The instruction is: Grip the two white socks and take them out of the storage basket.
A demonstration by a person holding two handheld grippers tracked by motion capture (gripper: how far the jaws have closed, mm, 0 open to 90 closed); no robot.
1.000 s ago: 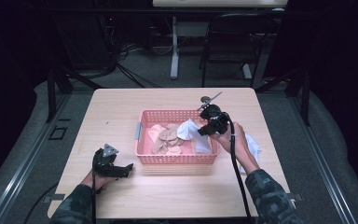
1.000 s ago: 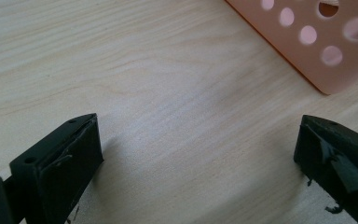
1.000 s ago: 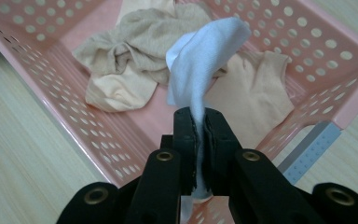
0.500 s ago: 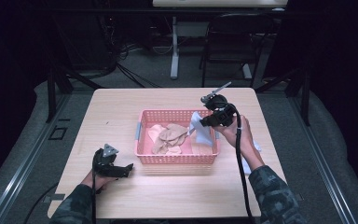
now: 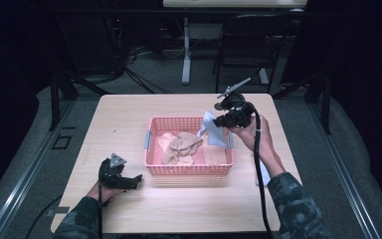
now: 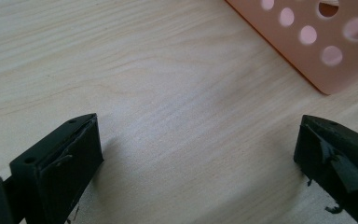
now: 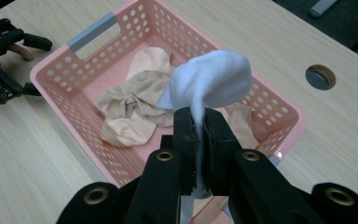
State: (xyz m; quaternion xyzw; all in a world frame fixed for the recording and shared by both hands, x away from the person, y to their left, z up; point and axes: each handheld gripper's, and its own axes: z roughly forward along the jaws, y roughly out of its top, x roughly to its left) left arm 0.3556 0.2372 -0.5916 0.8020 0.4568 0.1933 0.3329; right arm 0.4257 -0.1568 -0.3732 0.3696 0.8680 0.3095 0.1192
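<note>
**White sock pinched above the pink basket**

Centre of the high view, and there's the pink basket (image 5: 189, 170), a rectangular plastic tub with walls punched full of round holes and a grey handle strip at its short end. It sits on the pale wood-grain table (image 5: 129, 114), smooth and lightly streaked. Inside lie crumpled beige cloths (image 5: 181, 147), thin and wrinkled, bunched toward the middle, with a flatter beige piece at the basket's right side.

To the right of centre, the right gripper (image 5: 222, 121) hangs above the basket's right end, its black jaws clamped together on a white sock (image 7: 214, 79). In the right gripper view the sock looks soft and fleecy, bulging in a rounded loop above the jaws, with its tail squeezed flat between them and poking out below. A round hole (image 7: 320, 77) in the tabletop shows at the right of that view.

Lower left of the high view, the left gripper (image 5: 129, 181) rests low by the table, beside the basket's near left corner. In its own view the blocky matte jaws stand wide apart, bare wood between them, the basket's rounded corner at the upper right
</note>
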